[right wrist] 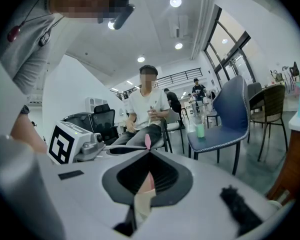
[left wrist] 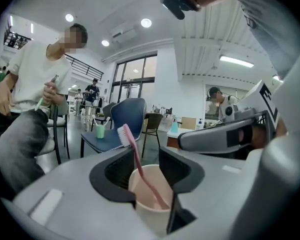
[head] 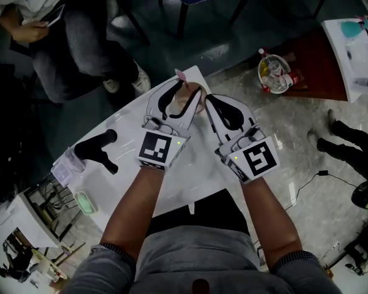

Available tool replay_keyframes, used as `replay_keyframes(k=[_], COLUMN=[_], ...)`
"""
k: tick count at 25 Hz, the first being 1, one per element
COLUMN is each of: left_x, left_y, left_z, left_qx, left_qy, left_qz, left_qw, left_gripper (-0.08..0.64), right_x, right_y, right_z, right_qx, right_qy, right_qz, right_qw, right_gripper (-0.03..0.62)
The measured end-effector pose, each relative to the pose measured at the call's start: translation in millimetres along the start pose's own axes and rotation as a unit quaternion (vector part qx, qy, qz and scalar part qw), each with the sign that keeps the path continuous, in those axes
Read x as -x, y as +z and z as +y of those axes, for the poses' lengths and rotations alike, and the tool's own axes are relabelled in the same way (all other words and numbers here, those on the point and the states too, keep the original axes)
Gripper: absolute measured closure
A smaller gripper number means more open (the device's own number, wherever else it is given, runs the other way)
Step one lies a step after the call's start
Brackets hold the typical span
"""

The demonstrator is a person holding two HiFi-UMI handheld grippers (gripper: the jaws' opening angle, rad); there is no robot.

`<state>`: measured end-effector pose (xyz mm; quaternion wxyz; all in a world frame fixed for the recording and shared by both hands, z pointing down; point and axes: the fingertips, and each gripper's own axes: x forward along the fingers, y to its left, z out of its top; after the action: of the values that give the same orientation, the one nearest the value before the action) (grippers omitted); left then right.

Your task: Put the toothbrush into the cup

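The left gripper (left wrist: 147, 156) stands open, its jaws flanking the pink toothbrush (left wrist: 136, 153) that rests in the beige cup (left wrist: 151, 206). The right gripper (right wrist: 149, 154) pinches the cup's wall. The brush leans from 5 to 11 o'clock with its bristles up, and the right gripper view shows only its tip. Both stand over a white table (head: 126, 124), with a blue chair (left wrist: 124, 118) beyond at 12.

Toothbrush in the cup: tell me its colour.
The toothbrush is pink with whitish bristles; the left gripper view shows it best.

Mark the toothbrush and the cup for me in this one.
toothbrush (left wrist: 144, 169), left gripper view, middle of its pink handle.
cup (left wrist: 149, 220), left gripper view, front outer wall below the rim.
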<state>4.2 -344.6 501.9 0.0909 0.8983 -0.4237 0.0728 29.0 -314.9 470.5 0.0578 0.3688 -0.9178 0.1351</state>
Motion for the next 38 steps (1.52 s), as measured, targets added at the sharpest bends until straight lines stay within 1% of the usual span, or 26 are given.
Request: replay_keyframes(k=[6,9,23,27,32,38], left_x=[2.0,3.0,11.1,15.5,24.6,46.4], left_y=[-11.2,-15.0,-19.2,-19.6,-13.2,9.2], left_z=[8.7,11.5,18.9,20.5,18.4,7.5], left_qx=[0.013,0.020,0.024,0.027,0.025,0.018], left_qy=[0.015,0.016,0.024,0.025,0.028,0.024], left_qz=[0.023,0.030,0.040,0.043,0.039,0.020], left_qw=[0.9995,0.9992,0.9986,0.9984,0.9986,0.9994], left_gripper=[0.382,0.371,0.332,0.331,0.333,0.342], right_x=[-0.1,-0.9,-5.4,-6.1,-4.9,2.7], right_y=[-2.7,-2.0,1.6,3.5,9.7,21.6], right_z=[1.9,3.1,9.3,12.5,17.7,28.3], right_qx=[-0.001,-0.001,0.003,0.005,0.010,0.017], right_qy=[0.001,0.003,0.006,0.006,0.008,0.010], right_qz=[0.002,0.002,0.000,0.000,-0.004,-0.008], right_qw=[1.000,1.000,1.000,1.000,1.000,1.000], right_gripper=[0.584,0.584,0.584,0.584,0.584,0.584])
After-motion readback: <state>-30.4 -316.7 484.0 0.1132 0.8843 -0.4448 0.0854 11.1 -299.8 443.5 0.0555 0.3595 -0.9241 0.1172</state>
